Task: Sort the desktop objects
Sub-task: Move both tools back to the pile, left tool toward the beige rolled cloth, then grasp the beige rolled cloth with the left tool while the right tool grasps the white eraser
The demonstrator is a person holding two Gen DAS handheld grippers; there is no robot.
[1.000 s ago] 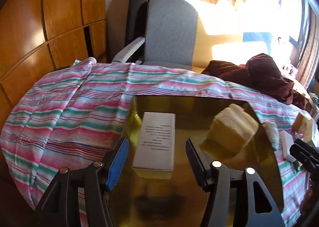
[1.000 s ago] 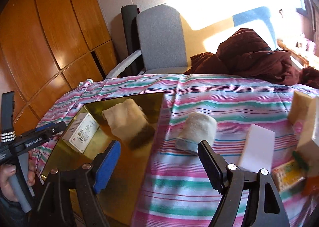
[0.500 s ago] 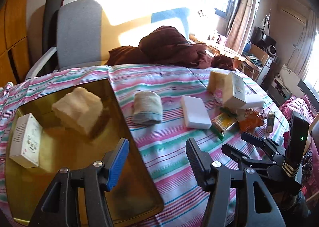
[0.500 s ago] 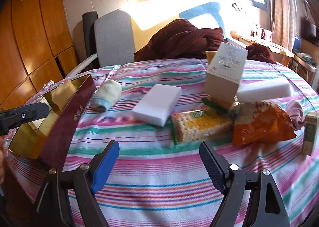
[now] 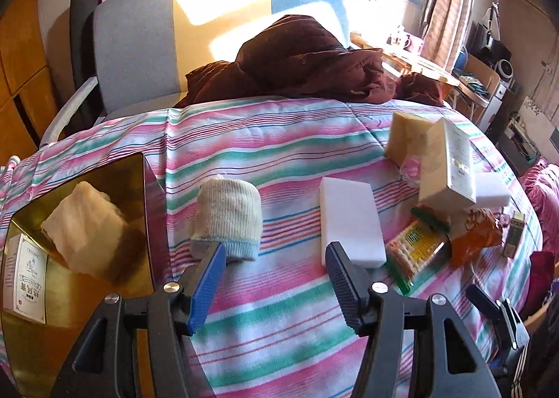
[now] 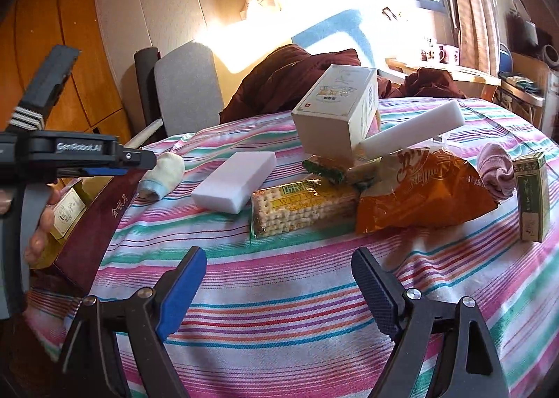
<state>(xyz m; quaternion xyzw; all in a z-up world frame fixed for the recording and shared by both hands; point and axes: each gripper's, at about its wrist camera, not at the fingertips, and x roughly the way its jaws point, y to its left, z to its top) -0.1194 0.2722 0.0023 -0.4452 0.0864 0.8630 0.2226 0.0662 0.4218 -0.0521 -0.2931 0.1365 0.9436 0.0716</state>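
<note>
Sunlit room; striped tabletop [image 5: 279, 153] centre frame. White sponge [image 5: 349, 220] lies flat. Left gripper [image 5: 272, 279] and right gripper [image 6: 276, 289] gape wide, empty.

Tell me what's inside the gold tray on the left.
The gold tray holds a folded cream cloth and a small white printed box lying flat. Its near part is hidden behind the left claw, so anything there can't be seen.

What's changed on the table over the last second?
Both grippers swung away from the gold tray toward the loose items: the left gripper now points between the rolled sock and white sponge, the right gripper at the cracker pack. Both stayed open and empty; no objects moved.
</note>
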